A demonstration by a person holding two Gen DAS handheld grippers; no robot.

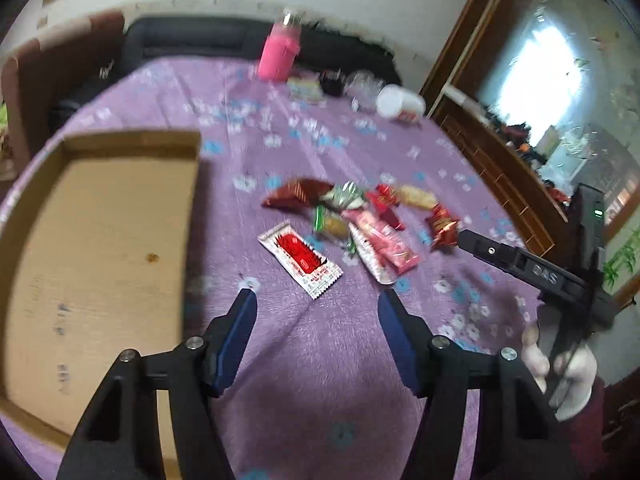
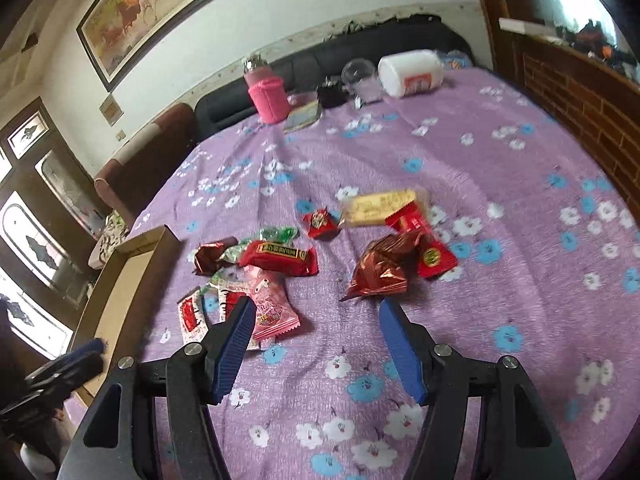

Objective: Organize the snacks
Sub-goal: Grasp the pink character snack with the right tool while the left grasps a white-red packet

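Hovering over the purple floral cloth [image 2: 500, 152], both grippers stand spread and empty: left gripper [image 1: 316, 300], right gripper [image 2: 318, 308]. Wrapped snacks [image 2: 280, 258] lie scattered beside the cardboard tray [image 1: 100, 240].

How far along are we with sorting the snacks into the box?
Nothing looks done yet: the shallow brown cardboard box shows only a bare floor. Nothing is in hand either; the left gripper and right gripper both stand open over the purple flowered cloth. Everything is left: the white-and-red sachet, pink candy bag, crumpled copper foil packet and the other wrapped snacks lie loose on the cloth.
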